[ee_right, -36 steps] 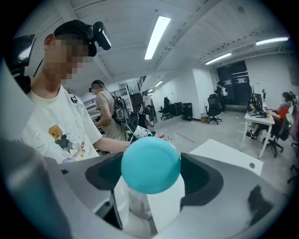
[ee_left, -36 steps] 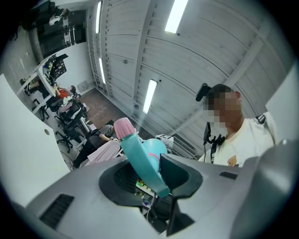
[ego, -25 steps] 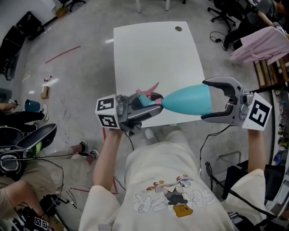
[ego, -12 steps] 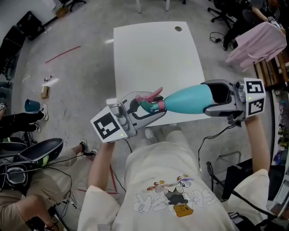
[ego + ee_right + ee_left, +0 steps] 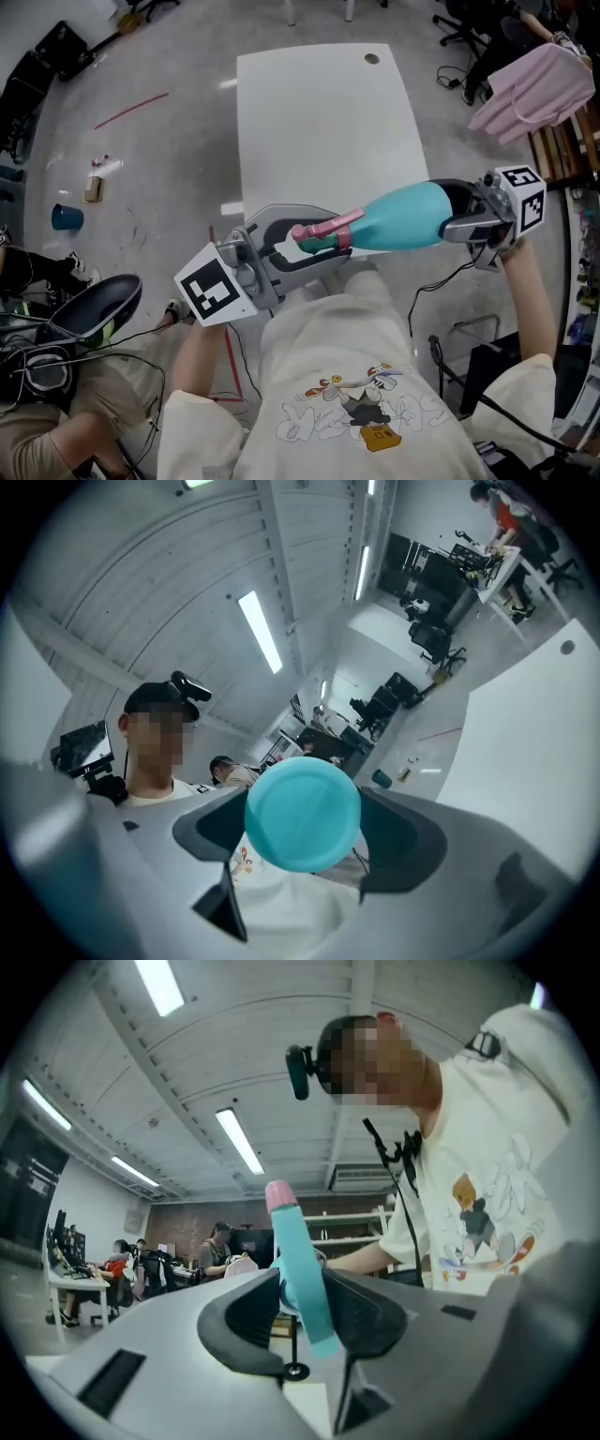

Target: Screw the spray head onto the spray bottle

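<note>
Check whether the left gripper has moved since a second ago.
Yes: the left gripper rolled, its marker cube shifting off the white table's near edge toward lower left.

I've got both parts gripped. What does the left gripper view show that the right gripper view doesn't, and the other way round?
Only the left gripper view: the spray head, teal with a pink tip, clamped between the left gripper jaws.
Only the right gripper view: the round teal base of the spray bottle, which fills the gap between the right gripper jaws, and the white table beyond.
Both: the person's white printed shirt and the ceiling strip lights.
</note>
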